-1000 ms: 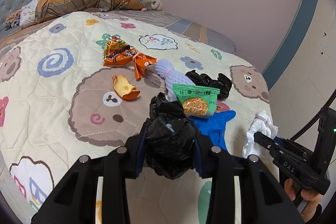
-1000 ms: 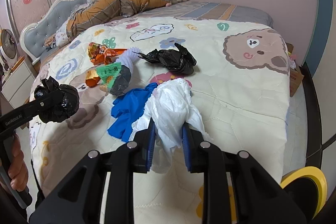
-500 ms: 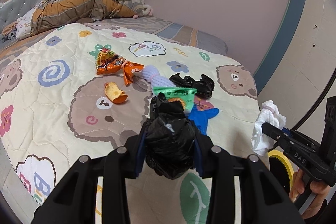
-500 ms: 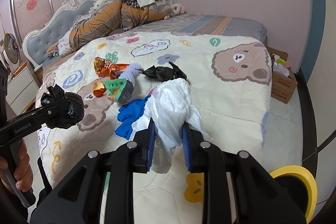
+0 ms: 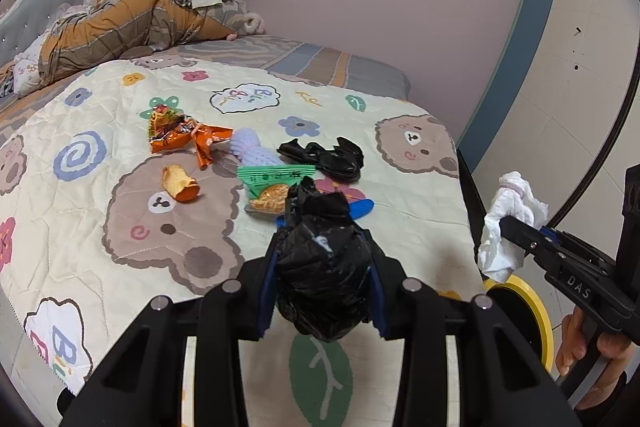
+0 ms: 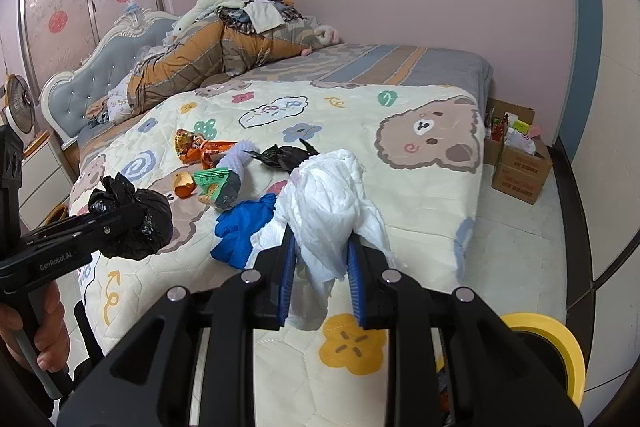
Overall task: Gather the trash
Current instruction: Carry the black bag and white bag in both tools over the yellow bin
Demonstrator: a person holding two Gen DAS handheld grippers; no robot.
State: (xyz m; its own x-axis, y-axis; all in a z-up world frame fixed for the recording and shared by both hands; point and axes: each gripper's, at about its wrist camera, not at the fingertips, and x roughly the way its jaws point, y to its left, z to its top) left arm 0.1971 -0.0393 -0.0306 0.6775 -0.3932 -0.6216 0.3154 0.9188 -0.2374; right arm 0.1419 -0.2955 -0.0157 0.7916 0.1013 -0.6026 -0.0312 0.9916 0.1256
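My left claw (image 5: 322, 281) squeezed a black bag ball (image 5: 324, 267) and my right claw (image 6: 322, 277) squeezed white crumpled paper (image 6: 328, 203), both lifted off the bed (image 6: 424, 187) so I could carry them to the yellow bin (image 6: 560, 351) beside my right claw.

The knotted black bag (image 5: 322, 273) is thin glossy plastic film, crinkled. The white wad (image 6: 328, 211) looks like matt, creased paper or nonwoven cloth. The quilt (image 5: 100, 211) is matt stitched cloth. At its twelve o'clock, the orange snack wrapper (image 5: 180, 137) is shiny foil. The blue glove (image 6: 240, 227) is smooth matt rubber. The cardboard box (image 6: 520, 171) is dull brown.
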